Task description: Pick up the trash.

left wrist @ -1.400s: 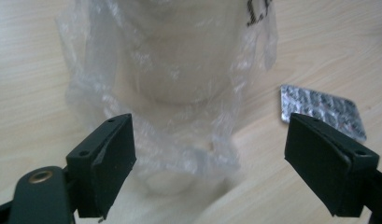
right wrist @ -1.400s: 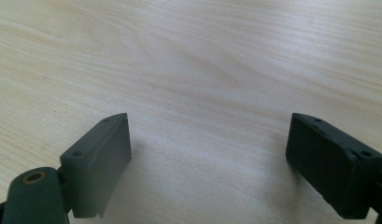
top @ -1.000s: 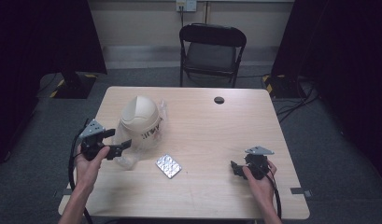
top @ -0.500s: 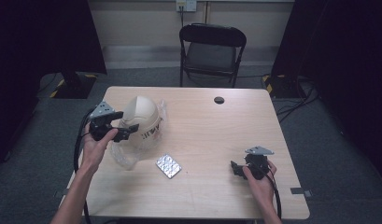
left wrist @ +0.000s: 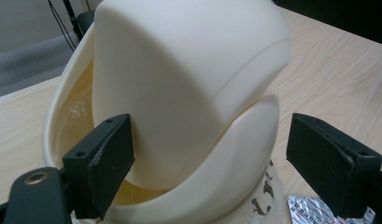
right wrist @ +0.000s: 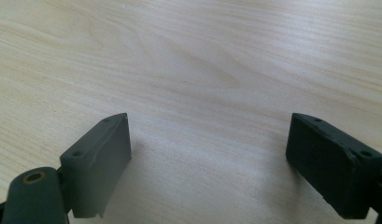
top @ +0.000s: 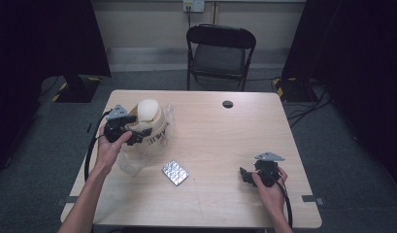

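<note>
High view: I have the left tool (top: 138, 132) up at the cream helmet-like shell (top: 148, 119) on the left part of the wooden worktop (top: 220, 141). The shell sits on or in a clear plastic bag (top: 133, 162) with dark print on it. Left hand (top: 111, 145) wraps the tool body, and the cable loops down off the worktop edge. A foil blister pack (top: 175, 173) lies flat near the worktop middle, just right of the bag and apart from it. The right tool (top: 244, 175) rests low at the right front of the worktop, right hand (top: 269, 187) behind it, grey three-cornered plate on top, well apart from the blister pack. There's a small dark round hole or grommet (top: 227, 104) near the far edge and a black folding chair (top: 220, 53) beyond the worktop.

Left gripper view: jaws are spread wide, straddling the shell (left wrist: 188, 84). The near-left jaw sits right at the shell's side, overlapping the rim of the lower piece; I cannot tell if it touches. The other jaw stands clear of it with a visible gap. Nothing is clamped. The shell is two nested cream pieces, a domed upper part inside a lower curved rim. Printed bag plastic and a corner of the blister pack (left wrist: 314, 210) show at bottom right.

Right gripper view: jaws are wide apart with nothing between them, bare wood grain (right wrist: 202, 70) beneath and ahead.
</note>
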A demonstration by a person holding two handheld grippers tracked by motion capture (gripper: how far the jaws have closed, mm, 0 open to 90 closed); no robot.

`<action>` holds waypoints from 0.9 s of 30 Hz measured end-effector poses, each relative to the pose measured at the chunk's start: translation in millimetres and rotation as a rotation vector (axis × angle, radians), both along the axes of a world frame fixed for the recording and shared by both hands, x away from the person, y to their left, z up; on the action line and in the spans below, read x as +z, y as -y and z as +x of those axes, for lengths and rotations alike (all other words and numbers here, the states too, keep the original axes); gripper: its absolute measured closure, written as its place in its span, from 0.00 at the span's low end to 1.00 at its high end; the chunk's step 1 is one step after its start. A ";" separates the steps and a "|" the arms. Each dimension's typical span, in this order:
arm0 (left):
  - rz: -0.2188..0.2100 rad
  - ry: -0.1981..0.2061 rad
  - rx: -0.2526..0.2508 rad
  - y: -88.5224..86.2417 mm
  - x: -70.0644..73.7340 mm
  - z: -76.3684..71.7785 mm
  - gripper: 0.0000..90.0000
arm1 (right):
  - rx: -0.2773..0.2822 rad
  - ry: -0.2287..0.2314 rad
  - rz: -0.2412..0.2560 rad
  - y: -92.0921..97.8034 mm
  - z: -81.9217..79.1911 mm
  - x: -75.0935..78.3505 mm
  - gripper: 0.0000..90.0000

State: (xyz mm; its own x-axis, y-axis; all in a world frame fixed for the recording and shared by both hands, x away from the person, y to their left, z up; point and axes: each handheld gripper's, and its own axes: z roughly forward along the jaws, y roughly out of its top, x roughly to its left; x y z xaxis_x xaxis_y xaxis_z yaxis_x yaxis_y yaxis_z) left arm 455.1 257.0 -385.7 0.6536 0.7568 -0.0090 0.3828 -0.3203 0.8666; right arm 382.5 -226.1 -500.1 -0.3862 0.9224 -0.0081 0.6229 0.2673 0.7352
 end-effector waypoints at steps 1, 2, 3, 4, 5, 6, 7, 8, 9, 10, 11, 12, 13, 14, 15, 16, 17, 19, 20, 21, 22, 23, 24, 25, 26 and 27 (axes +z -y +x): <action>-0.003 -0.007 0.002 -0.7 -1.5 2.1 0.17 | 0.000 0.000 0.000 0.0 0.0 0.0 0.14; -0.017 -0.029 -0.008 -1.8 -3.9 5.5 0.16 | 0.000 0.000 0.000 0.0 0.0 0.0 0.14; -0.020 -0.039 -0.014 -2.7 -5.4 7.7 0.13 | 0.000 0.000 0.000 0.0 0.0 0.0 0.14; -0.029 -0.045 -0.022 -3.1 -7.1 9.7 0.11 | 0.001 0.000 0.000 0.0 0.0 0.0 0.14; -0.036 -0.045 -0.026 -2.8 -8.0 10.6 0.11 | 0.000 0.000 0.000 0.0 0.0 0.0 0.14; -0.038 -0.049 -0.035 -2.4 -8.6 11.8 0.11 | 0.000 0.000 0.000 0.0 0.0 0.0 0.14; -0.032 -0.049 -0.043 -1.7 -9.0 12.8 0.11 | 0.000 0.000 0.000 0.0 0.0 0.0 0.14; -0.027 -0.053 -0.048 -0.3 -10.0 13.4 0.12 | 0.000 0.000 0.000 0.0 0.0 0.0 0.14; -0.011 -0.059 -0.059 0.6 -11.1 14.4 0.13 | 0.000 0.000 0.000 0.0 0.0 0.0 0.14; 0.005 -0.054 -0.066 2.0 -12.2 15.1 0.13 | 0.000 0.000 0.000 0.0 0.0 0.0 0.15; 0.017 -0.049 -0.082 2.7 -12.7 16.2 0.14 | 0.000 0.000 0.000 0.0 0.0 0.0 0.14; 0.017 -0.049 -0.082 2.7 -12.7 16.2 0.15 | 0.000 0.000 0.000 0.0 0.0 0.0 0.14; 0.017 -0.059 -0.095 3.9 -14.2 18.4 0.16 | 0.000 0.000 0.000 0.0 0.0 0.0 0.14; 0.014 -0.065 -0.105 4.4 -15.4 19.9 0.17 | 0.000 0.000 0.000 0.0 0.0 0.0 0.14; 0.021 -0.063 -0.109 5.3 -16.6 21.0 0.17 | 0.000 0.000 0.000 0.0 0.0 0.0 0.15; 0.031 -0.066 -0.114 6.6 -16.7 21.9 0.17 | 0.000 0.000 0.000 0.0 0.0 0.0 0.14; 0.039 -0.068 -0.116 8.8 -16.9 22.3 0.18 | 0.000 0.000 0.000 0.0 0.0 0.0 0.15; 0.060 -0.047 -0.114 11.1 -16.7 22.1 0.18 | 0.000 0.000 0.000 0.0 0.0 0.0 0.14; 0.060 -0.047 -0.114 11.1 -16.7 22.1 0.18 | 0.000 0.000 0.000 0.0 0.0 0.0 0.14; 0.061 -0.048 -0.116 10.6 -16.5 22.0 0.18 | 0.000 0.000 0.000 0.0 0.0 0.0 0.14; 0.040 -0.049 -0.114 8.5 -15.7 21.8 0.18 | 0.000 0.000 0.000 0.0 0.0 0.0 0.14; 0.038 -0.049 -0.115 6.6 -14.7 21.6 0.17 | 0.000 0.000 0.000 0.0 0.0 0.0 0.14; 0.029 -0.049 -0.112 5.8 -14.1 21.1 0.17 | 0.000 0.000 0.000 0.0 0.0 0.0 0.14; 0.033 -0.052 -0.108 4.8 -12.9 19.9 0.17 | 0.000 0.000 0.000 0.0 0.0 0.0 0.14; 0.030 -0.049 -0.107 3.9 -12.0 18.9 0.17 | 0.001 0.000 0.000 0.0 0.0 0.0 0.14; 0.024 -0.047 -0.103 2.9 -11.0 17.8 0.17 | 0.001 0.001 0.000 0.0 0.0 0.0 0.14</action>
